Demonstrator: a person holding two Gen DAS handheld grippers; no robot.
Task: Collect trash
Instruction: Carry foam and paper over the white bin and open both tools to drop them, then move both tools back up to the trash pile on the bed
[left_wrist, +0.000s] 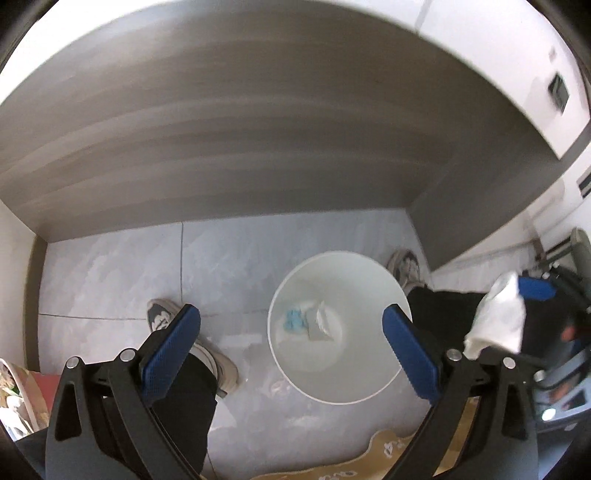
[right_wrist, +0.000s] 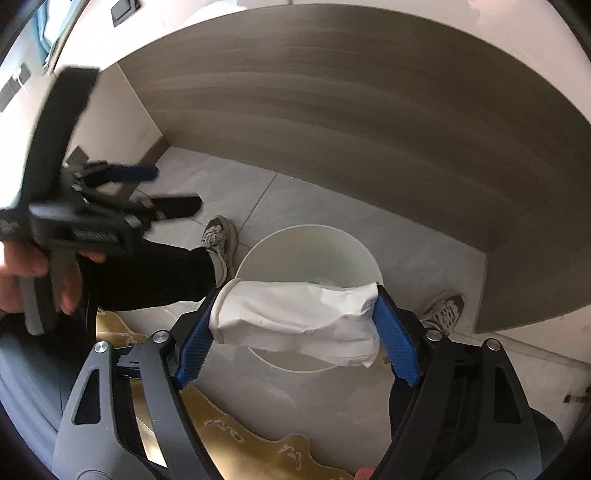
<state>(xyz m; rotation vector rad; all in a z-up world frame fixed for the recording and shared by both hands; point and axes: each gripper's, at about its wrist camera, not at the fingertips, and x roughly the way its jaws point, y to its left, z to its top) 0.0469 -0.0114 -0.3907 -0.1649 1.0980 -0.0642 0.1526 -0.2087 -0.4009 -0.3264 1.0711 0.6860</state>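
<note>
A round white bin (left_wrist: 295, 373) stands on the pale tiled floor, with a blue scrap (left_wrist: 294, 320) and a white crumpled paper (left_wrist: 320, 321) at its bottom. My left gripper (left_wrist: 291, 314) hangs above it, open, with nothing between its blue pads. My right gripper (right_wrist: 297, 295) is shut on a crushed white paper cup (right_wrist: 295, 317), held sideways between both pads above the bin (right_wrist: 317, 247). The left wrist view shows that cup (left_wrist: 498, 317) at the right, beside the bin's rim. In the right wrist view the left gripper (right_wrist: 173, 190) is blurred at the upper left, in a person's hand (right_wrist: 22, 273).
A person's two sneakers (left_wrist: 159, 317) (left_wrist: 406, 269) and dark trouser legs flank the bin. Grey wood-grain panels (left_wrist: 258, 129) close off the floor behind and to the right. A tan rug with script (right_wrist: 258, 443) lies in front of the bin.
</note>
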